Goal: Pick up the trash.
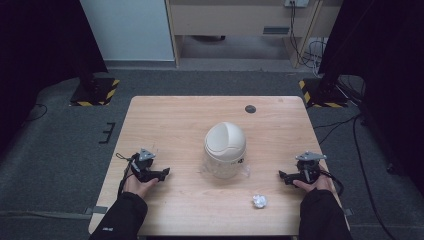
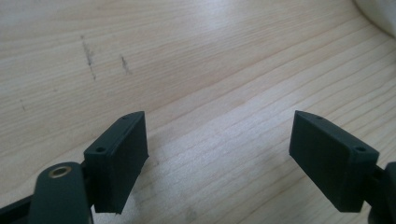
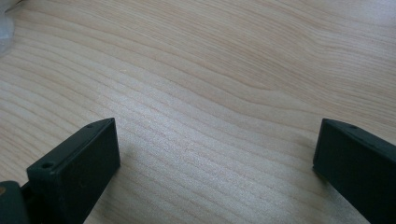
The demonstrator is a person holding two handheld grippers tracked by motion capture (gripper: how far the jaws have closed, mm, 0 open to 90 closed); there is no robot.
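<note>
While both grippers rest wide-jawed and empty, left gripper (image 1: 161,174), right gripper (image 1: 285,176), the crumpled white paper ball (image 1: 259,201) lies near the right one, probably destined for the cream dome-lidded plastic bin (image 1: 225,149) mid-table

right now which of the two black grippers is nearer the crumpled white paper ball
The right gripper: the crumpled white paper ball lies just front-left of it; the left gripper sits across the table.

Pale wood-grain table (image 1: 165,120) showing a smooth, faintly sheened top, matt black plastic left gripper (image 2: 219,154) and right gripper (image 3: 217,163) looking dull, cream plastic bin (image 1: 225,150) gleaming softly, crumpled white paper ball (image 1: 259,201) lying rough-creased
</note>
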